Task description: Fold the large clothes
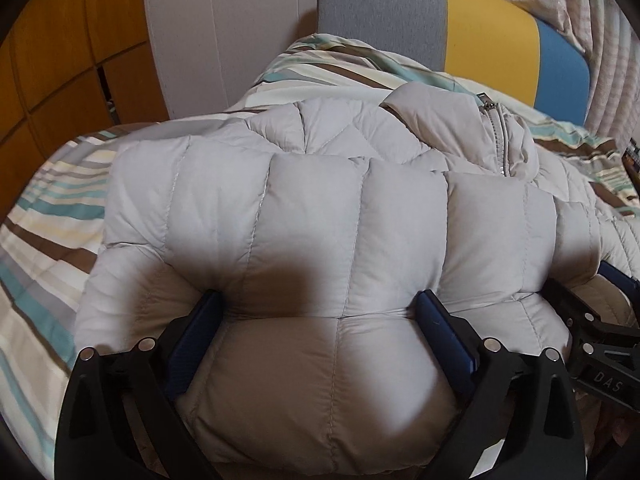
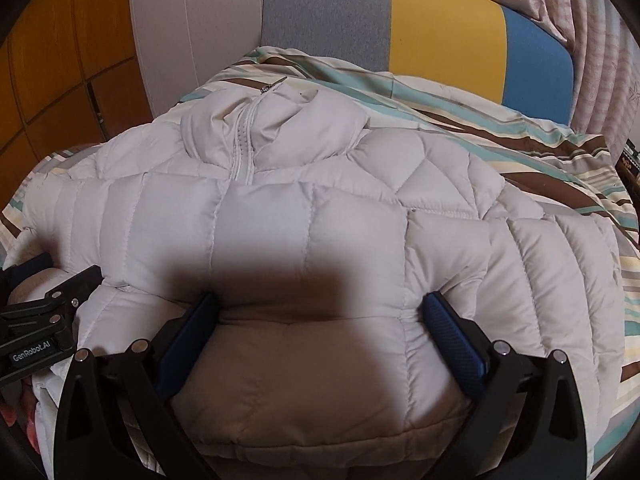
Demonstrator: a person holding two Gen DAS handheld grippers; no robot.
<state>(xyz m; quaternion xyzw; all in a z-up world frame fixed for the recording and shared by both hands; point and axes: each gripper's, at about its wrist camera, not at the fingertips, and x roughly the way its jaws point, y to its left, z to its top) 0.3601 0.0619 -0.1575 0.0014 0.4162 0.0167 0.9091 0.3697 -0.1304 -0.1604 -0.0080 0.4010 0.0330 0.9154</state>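
A pale grey quilted puffer jacket [image 1: 312, 208] [image 2: 280, 232] lies on a striped bed, its zipped collar [image 1: 496, 128] [image 2: 248, 132] at the far end. My left gripper [image 1: 318, 300] stands wide open, pushed down into the jacket's near left part. The padding bulges up between its blue fingers [image 1: 188, 344]. My right gripper [image 2: 322, 300] is just as wide open on the near right part, with a padded section swelling between its fingers [image 2: 456, 344]. The two grippers work side by side; each one's black frame [image 1: 600, 344] [image 2: 44, 332] shows at the edge of the other's view.
The striped sheet [image 1: 40, 220] [image 2: 560, 160] spreads around the jacket. A grey, yellow and blue headboard [image 1: 480, 28] [image 2: 440, 20] stands behind it. A white panel [image 1: 224, 40] and wooden cabinets [image 1: 60, 60] are at the far left, a pale curtain [image 2: 600, 48] at the right.
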